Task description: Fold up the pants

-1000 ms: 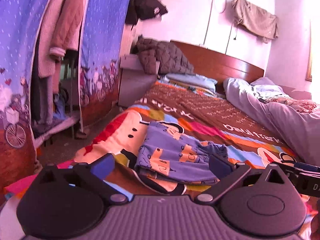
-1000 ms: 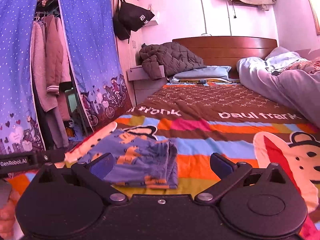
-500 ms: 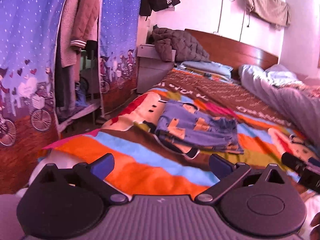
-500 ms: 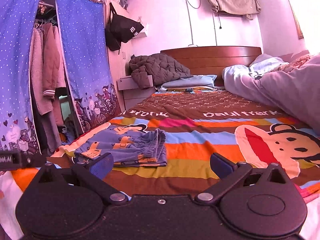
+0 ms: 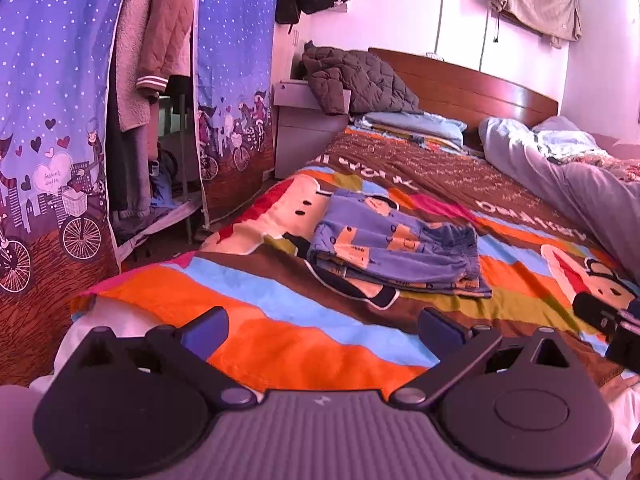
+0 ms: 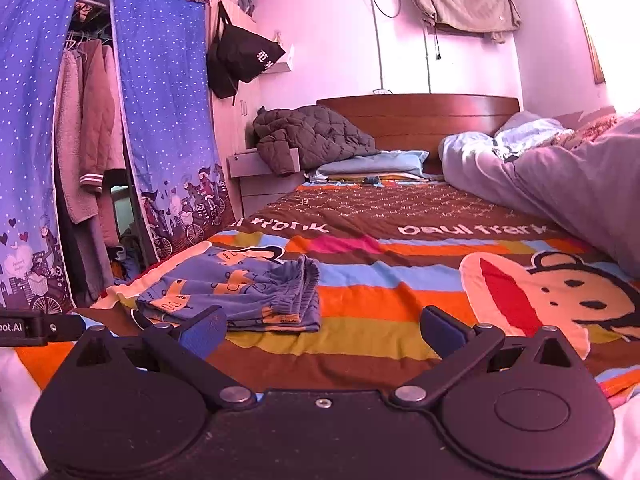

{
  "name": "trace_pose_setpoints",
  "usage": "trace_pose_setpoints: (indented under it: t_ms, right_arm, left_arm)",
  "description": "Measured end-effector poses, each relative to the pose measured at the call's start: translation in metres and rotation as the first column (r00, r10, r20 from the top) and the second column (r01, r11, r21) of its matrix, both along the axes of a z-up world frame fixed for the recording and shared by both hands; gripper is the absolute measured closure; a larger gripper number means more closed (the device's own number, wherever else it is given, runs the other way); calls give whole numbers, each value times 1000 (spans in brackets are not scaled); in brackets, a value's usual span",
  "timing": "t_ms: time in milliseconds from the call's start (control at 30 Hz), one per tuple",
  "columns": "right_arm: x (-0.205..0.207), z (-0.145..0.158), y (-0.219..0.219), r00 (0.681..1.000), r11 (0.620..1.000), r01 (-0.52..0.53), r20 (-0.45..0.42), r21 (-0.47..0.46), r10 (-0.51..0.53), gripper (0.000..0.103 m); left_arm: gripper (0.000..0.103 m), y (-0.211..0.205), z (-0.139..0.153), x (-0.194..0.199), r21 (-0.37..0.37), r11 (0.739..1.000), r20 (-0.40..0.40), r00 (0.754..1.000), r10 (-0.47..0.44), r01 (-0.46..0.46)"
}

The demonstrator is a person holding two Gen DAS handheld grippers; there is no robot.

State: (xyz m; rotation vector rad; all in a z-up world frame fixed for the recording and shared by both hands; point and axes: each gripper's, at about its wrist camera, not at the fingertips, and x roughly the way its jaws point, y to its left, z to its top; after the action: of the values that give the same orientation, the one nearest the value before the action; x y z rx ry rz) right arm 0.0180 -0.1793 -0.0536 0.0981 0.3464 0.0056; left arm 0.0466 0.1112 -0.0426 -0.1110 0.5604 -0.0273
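On the striped bedspread [image 5: 280, 332], at your left gripper's [image 5: 322, 326] one o'clock, the blue pants [image 5: 394, 250] lie folded; both it and the right gripper [image 6: 320, 330] are spread, empty. Folding looks finished; nothing to regrasp.

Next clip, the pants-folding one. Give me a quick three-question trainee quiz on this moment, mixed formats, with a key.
1. True or false: the blue patterned pants lie folded on the striped blanket, with neither gripper touching them.
2. Multiple choice: how do the jaws of the left gripper and right gripper stand? A) both open and empty B) left shut on the pants C) both shut
3. Fill in: the brown quilted jacket is heaped beside the wooden ____ of the bed.

Key: 1 true; 2 A; 3 headboard
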Motion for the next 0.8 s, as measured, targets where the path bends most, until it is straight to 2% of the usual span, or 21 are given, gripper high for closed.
trace_pose_setpoints:
  t_ms: [367, 800]
  right_arm:
    - [0, 1, -4, 1000, 1000, 18, 8, -13, -18, 1]
    - [0, 1, -3, 1000, 999, 29, 0, -28, -29, 1]
  left_arm:
    - [0, 2, -2, 1, -38, 999, -23, 1000, 2, -3]
    - [0, 2, 0, 3, -4, 1000, -30, 999, 23, -23]
